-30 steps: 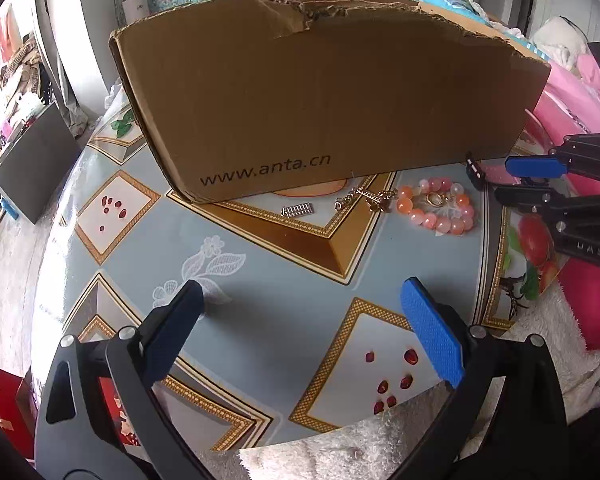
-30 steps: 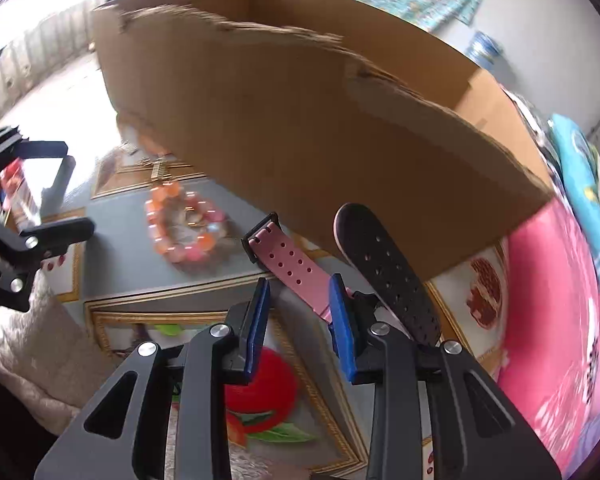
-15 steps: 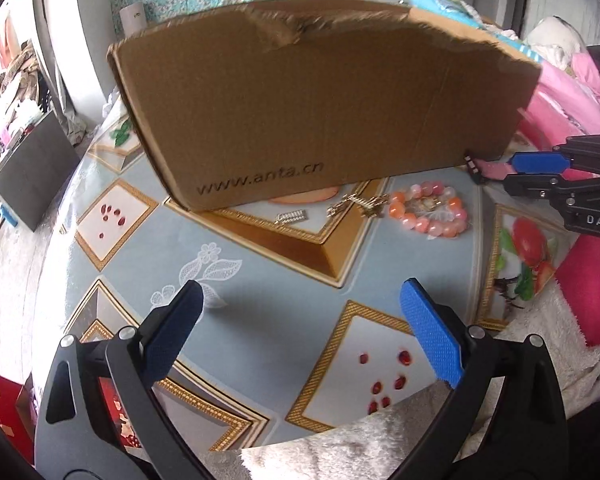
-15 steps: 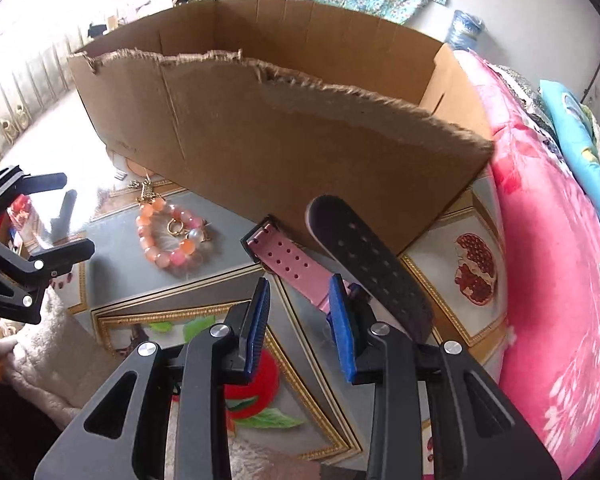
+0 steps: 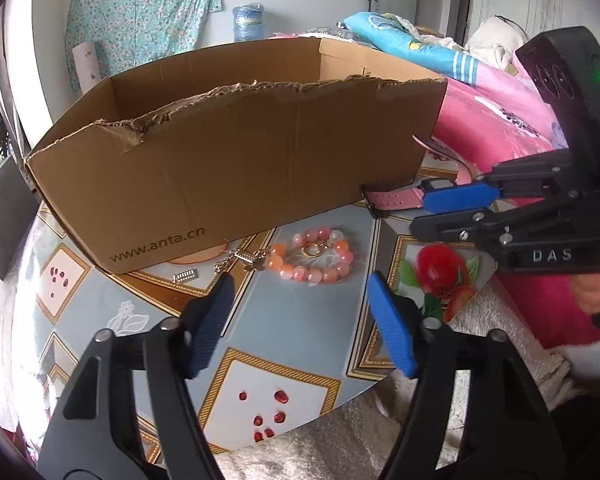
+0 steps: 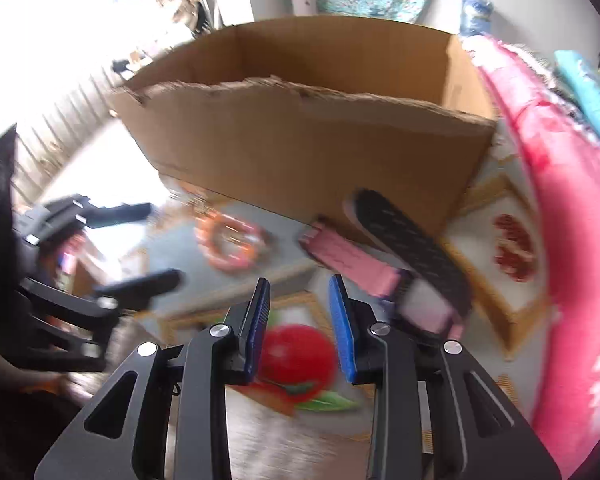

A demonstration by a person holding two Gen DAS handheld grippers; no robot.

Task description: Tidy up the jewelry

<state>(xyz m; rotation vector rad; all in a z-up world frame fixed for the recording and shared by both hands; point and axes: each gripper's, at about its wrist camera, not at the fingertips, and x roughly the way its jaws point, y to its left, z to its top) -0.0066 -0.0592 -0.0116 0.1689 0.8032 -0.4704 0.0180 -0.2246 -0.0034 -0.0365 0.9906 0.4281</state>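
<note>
An open brown cardboard box point(image 5: 228, 168) stands on the patterned table point(image 5: 300, 332). In front of it lie an orange-pink bead bracelet point(image 5: 312, 258) with a gold ring point(image 5: 311, 249) inside, a gold chain piece point(image 5: 244, 258) and a small silver clasp point(image 5: 185, 277). My left gripper point(image 5: 300, 324) is open and empty, just short of the bracelet. A pink and black watch point(image 6: 384, 256) lies by the box's right corner. My right gripper point(image 6: 298, 320) is open beside the watch strap, holding nothing; it also shows in the left wrist view point(image 5: 456, 200).
A pink blanket point(image 6: 560, 240) and bedding lie right of the table. A fluffy white cloth point(image 5: 380, 432) hangs at the table's near edge. A water bottle point(image 5: 248, 22) stands behind the box.
My right gripper has opened and let go of the pink watch strap, which now lies on the table. My left gripper has moved forward and right, close to the bracelet.
</note>
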